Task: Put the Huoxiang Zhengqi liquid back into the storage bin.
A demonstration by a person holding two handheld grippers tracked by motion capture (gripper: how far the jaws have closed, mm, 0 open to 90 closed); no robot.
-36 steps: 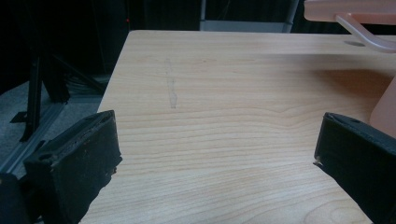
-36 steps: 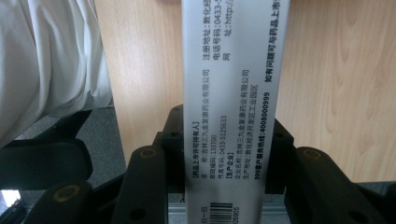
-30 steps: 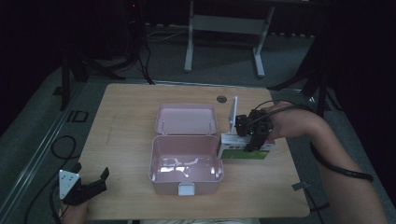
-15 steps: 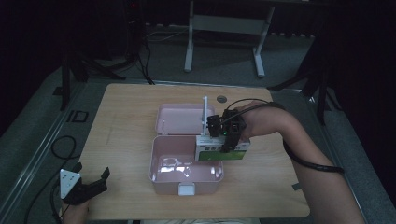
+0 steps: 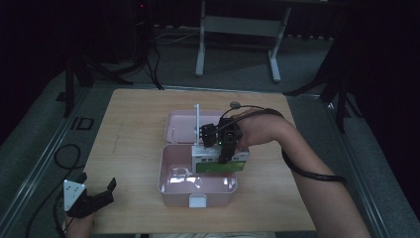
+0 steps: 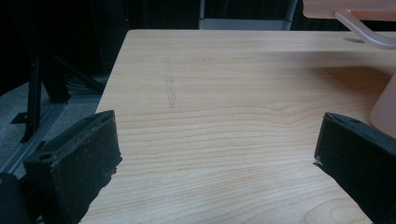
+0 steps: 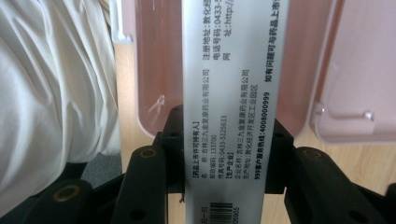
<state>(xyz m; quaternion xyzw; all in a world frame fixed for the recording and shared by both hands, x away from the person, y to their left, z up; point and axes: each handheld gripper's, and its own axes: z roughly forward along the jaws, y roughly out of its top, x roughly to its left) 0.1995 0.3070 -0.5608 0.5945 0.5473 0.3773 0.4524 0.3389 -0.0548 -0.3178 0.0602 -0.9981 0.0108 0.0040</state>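
Observation:
A pink plastic box stands open in the middle of the wooden table, its lid lying flat behind it. My right gripper is shut on a white and green medicine carton, which hangs over the right part of the box's tray. In the right gripper view the carton with printed text runs up between the two jaws of that gripper, above the pink tray and the lid. My left gripper rests at the front left table corner, open with nothing between its jaws.
A small dark round object lies on the table behind the lid. The pink box's edge stands to the right of the left gripper. A person's white clothing is at the table's near side. Metal stand legs rise beyond the far edge.
My right gripper has carried the carton leftward from beside the box to over its tray. The left gripper has stayed put.

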